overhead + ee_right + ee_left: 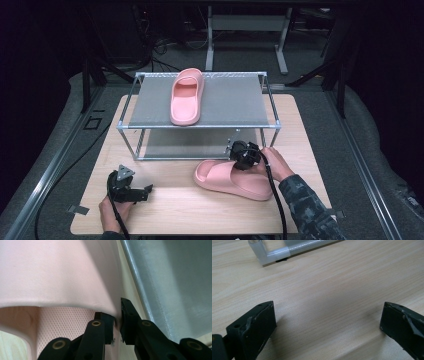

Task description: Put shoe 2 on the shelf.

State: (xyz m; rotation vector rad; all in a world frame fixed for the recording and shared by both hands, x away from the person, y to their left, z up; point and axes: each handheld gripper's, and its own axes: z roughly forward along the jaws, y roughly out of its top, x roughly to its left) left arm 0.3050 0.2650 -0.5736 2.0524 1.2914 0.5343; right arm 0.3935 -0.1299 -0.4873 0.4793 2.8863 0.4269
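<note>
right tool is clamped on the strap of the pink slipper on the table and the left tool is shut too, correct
Not quite. The right tool does clamp the strap edge of the pink slipper on the table, but the left tool stands open, as the left gripper view shows.

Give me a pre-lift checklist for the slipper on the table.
1. Right gripper shut on the slipper's strap edge: ok.
2. Grip depth: only a thin edge sits between the jaws, may slip: cannot tell.
3. Free space on the rack top, beside the other slipper: ok.
4. Rack frame close to the right gripper, clearance for lifting: cannot tell.
5. Left gripper open over bare table, away from the slipper: ok.
</note>
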